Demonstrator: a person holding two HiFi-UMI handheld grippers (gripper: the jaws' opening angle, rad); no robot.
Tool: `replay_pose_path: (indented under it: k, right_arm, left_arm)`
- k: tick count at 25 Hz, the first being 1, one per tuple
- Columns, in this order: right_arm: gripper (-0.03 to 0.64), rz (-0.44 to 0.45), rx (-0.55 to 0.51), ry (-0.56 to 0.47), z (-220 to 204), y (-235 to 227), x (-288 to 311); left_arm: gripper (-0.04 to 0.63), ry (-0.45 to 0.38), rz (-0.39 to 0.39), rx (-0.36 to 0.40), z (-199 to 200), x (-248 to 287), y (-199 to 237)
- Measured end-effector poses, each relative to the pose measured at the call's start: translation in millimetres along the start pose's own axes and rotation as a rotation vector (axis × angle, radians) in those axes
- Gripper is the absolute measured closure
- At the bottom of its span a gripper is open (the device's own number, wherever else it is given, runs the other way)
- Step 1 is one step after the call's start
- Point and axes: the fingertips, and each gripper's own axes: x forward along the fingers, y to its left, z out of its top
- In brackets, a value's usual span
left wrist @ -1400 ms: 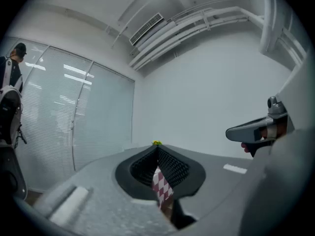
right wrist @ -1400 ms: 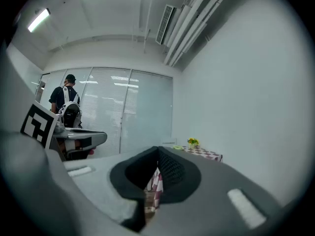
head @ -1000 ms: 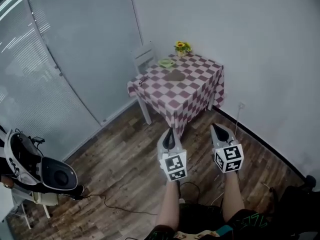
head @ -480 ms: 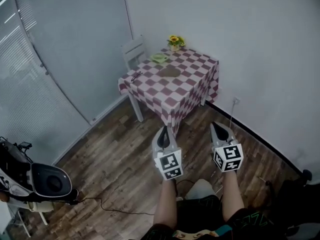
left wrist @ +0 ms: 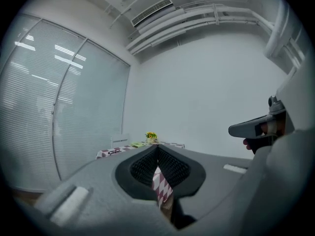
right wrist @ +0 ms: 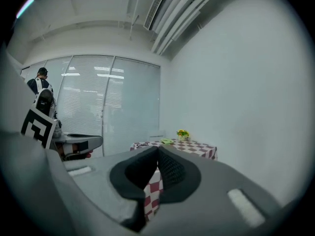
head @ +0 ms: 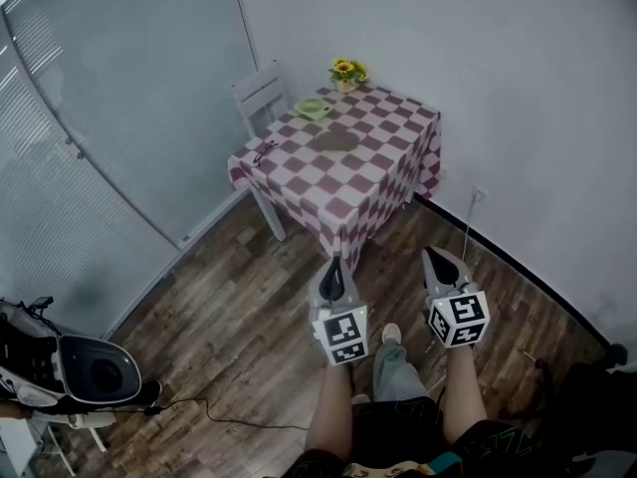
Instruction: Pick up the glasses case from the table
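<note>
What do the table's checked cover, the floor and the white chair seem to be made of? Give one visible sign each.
Checked cover: woven cloth, matte; it drapes in soft folds down the sides.
Floor: wood or wood-look laminate, slight sheen; plank seams and grain show.
White chair: perhaps painted wood or plastic; too small to tell.

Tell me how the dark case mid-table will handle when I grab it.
From this far, only guesses. The glasses case looks low, rounded and oval, so it probably won't tip but could slide or pivot on the tablecloth. It lies flat and holds its shape, so it is likely stiff and light. Its surface shows too small to judge slipperiness.
</note>
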Motion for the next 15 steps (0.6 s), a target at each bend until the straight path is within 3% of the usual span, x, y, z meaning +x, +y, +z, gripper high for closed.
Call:
replay_pose_path:
  k: [8, 15]
  right_arm:
    - [0.614, 0.038, 0.033, 0.088, -36, -49, 74]
    - [0.614, 0.095, -0.027, 0.132, -44, -83, 149]
  left_arm:
    - [0.584, 0.11, 0.027, -0.01, -46, 77, -11]
    - [0.584, 0.184, 0.051, 0.04, -68, 148, -18]
